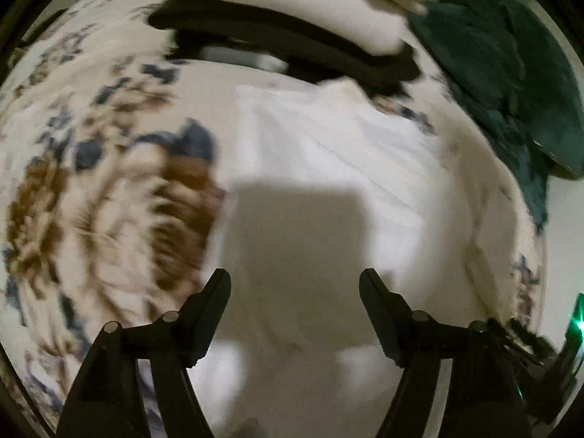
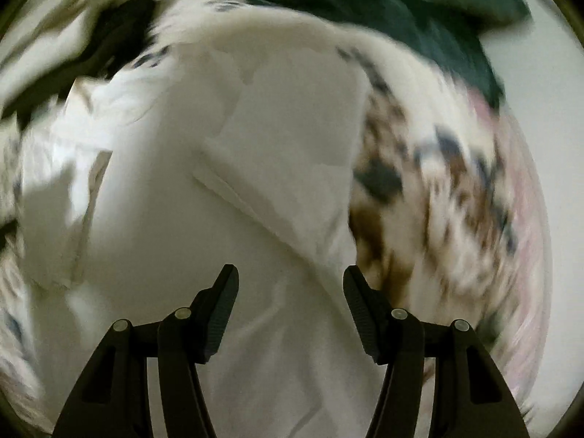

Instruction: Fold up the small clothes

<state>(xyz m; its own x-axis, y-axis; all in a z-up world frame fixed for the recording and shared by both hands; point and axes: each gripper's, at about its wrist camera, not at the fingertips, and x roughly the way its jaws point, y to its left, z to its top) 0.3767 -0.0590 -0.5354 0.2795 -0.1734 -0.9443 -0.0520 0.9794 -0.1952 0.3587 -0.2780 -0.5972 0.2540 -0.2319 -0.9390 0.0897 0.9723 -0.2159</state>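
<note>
A white garment (image 1: 328, 153) lies spread on a floral bedspread (image 1: 91, 189). My left gripper (image 1: 295, 281) is open and empty just above the garment, and its shadow falls on the cloth. In the right wrist view the same white garment (image 2: 255, 168) shows a folded flap with a hemmed edge. My right gripper (image 2: 290, 277) is open and empty, hovering over the garment near its right edge. Both views are blurred by motion.
A stack of folded white and black clothes (image 1: 292, 36) lies at the far side of the bed. A dark green garment (image 1: 511, 73) lies at the far right; it also shows in the right wrist view (image 2: 401, 7). The floral bedspread (image 2: 438, 189) runs right of the garment.
</note>
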